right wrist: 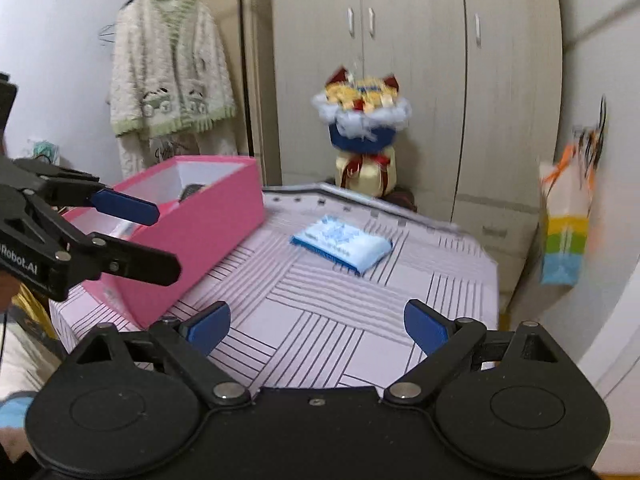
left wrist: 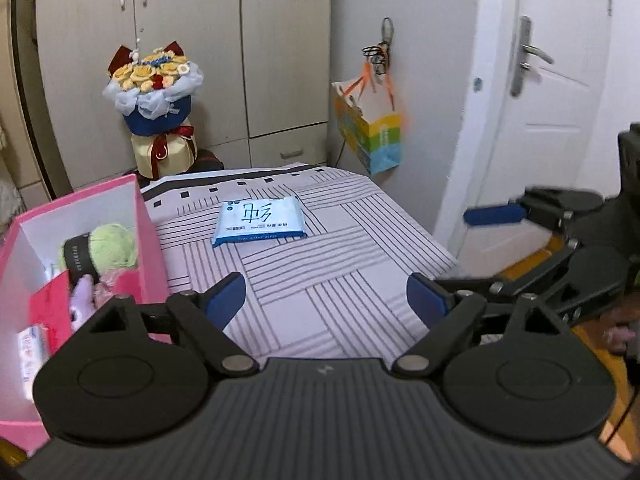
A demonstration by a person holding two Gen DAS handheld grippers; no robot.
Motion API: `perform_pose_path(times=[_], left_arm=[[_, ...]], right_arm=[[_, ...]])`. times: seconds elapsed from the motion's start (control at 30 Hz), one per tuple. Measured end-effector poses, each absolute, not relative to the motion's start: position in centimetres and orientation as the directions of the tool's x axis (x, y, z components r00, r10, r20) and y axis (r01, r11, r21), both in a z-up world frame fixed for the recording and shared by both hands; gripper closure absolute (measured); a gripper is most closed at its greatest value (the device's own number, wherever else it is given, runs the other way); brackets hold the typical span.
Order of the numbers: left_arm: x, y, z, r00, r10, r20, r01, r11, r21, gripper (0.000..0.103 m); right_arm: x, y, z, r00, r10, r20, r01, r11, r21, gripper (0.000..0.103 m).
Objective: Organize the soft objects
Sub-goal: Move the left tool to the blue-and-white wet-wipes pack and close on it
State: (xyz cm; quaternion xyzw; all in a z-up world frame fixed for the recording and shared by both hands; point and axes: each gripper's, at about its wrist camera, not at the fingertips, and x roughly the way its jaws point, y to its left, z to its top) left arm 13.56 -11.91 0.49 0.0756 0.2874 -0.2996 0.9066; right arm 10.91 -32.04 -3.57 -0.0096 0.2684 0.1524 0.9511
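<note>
Your left gripper has its fingers spread wide w/ nothing between them, only striped cloth below. Same for your right gripper: fingers wide apart, nothing held.

The blue-and-white wipes pack lies flat on the striped tabletop, out ahead of both grippers and clear of them. It sits just right of the pink box, not touching it. In the right wrist view the pack is blurred, so its print can't be read there.

The pink box is open-topped and stands on the tabletop's left side. Inside you've got a green yarn ball w/ a dark band-like thing against it, and lower down something pale purple, probably a plush but too cut off to be sure.

Behind the tabletop: a bouquet in blue wrap stands against the wardrobe. A striped paper bag hangs on the wall to the right, next to the white door. A fluffy cardigan hangs at upper left in the right wrist view.
</note>
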Motion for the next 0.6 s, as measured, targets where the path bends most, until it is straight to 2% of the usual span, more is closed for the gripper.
perform_pose_path(times=[0.17, 0.3, 0.37, 0.47, 0.6], left_arm=[[17.4, -14.1, -0.5, 0.66, -0.483, -0.575, 0.532, 0.841, -0.095, 0.022], [21.0, -15.1, -1.5, 0.679, -0.466, -0.567, 0.472, 0.869, -0.149, 0.024], [22.6, -15.7, -2.2, 0.692, -0.462, -0.556, 0.455, 0.876, -0.161, 0.028], [24.4, -16.4, -3.4, 0.732, -0.454, -0.508, 0.438, 0.885, -0.159, 0.028], [27.5, -17.2, -5.0, 0.74, -0.434, -0.514, 0.382, 0.9, -0.211, 0.028]], right_arm=[[15.6, -33.4, -5.4, 0.75, 0.358, -0.556, -0.302, 0.933, 0.195, 0.007], [18.9, -33.2, -6.5, 0.762, 0.342, -0.55, -0.31, 0.938, 0.154, 0.008], [20.7, -33.2, -7.0, 0.766, 0.342, -0.544, -0.316, 0.938, 0.146, 0.008], [23.2, -33.3, -7.5, 0.759, 0.344, -0.552, -0.311, 0.937, 0.158, 0.008], [26.1, -33.1, -8.7, 0.755, 0.361, -0.547, -0.347, 0.928, 0.135, 0.008]])
